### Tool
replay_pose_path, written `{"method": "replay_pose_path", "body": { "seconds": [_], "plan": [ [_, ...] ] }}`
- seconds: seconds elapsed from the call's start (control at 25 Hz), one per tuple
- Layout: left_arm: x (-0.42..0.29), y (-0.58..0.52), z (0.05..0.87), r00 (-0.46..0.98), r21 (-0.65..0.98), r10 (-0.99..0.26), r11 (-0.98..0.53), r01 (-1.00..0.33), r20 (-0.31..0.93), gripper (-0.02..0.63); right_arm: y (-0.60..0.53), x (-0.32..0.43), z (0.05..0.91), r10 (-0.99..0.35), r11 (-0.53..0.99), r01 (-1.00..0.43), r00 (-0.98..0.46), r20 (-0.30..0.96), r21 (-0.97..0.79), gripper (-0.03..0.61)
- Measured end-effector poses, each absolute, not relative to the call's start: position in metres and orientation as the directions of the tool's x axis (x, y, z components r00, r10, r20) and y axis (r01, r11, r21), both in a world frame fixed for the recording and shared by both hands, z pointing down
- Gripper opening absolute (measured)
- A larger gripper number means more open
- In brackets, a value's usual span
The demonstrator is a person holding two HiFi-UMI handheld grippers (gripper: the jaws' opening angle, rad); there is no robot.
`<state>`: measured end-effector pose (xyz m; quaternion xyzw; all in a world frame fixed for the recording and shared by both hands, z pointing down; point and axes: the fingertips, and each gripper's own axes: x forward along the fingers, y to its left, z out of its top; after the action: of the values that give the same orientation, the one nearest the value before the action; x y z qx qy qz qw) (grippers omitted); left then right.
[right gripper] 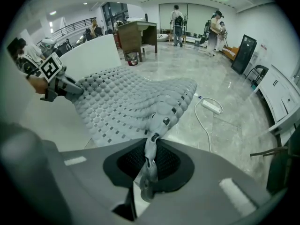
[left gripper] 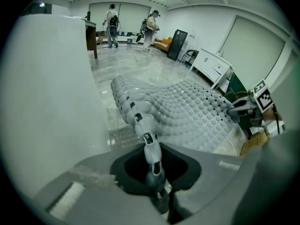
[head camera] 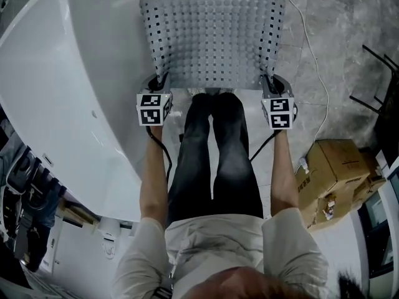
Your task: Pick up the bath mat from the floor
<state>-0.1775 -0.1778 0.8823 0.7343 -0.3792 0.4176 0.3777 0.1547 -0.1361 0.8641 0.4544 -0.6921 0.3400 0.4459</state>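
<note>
I note the bath mat: grey, rubbery, matt, studded with bumps. Left of it, tub glossy smooth white; floor polished stone.

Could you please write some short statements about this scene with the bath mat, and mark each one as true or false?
1. The left gripper and the right gripper are each shut on a near corner of the bath mat. True.
2. The bath mat lies flat and untouched. False: both grippers hold its near edge up.
3. A white bathtub stands on the person's left. True.
4. The cardboard box is on the person's left. False: it is on the right.
5. The bath mat is a solid sheet. False: it has rows of small holes.
</note>
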Motion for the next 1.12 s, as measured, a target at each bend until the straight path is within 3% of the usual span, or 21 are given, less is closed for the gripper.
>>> {"method": "replay_pose_path", "body": {
  "seconds": [1.12],
  "plan": [
    [-0.181, -0.169, 0.635, 0.397, 0.203, -0.439, -0.425, -0.882, 0.806, 0.046, -0.132, 0.154, 0.624, -0.503, 0.357, -0.933, -0.155, 0.851, 0.040, 0.041]
  ]
}}
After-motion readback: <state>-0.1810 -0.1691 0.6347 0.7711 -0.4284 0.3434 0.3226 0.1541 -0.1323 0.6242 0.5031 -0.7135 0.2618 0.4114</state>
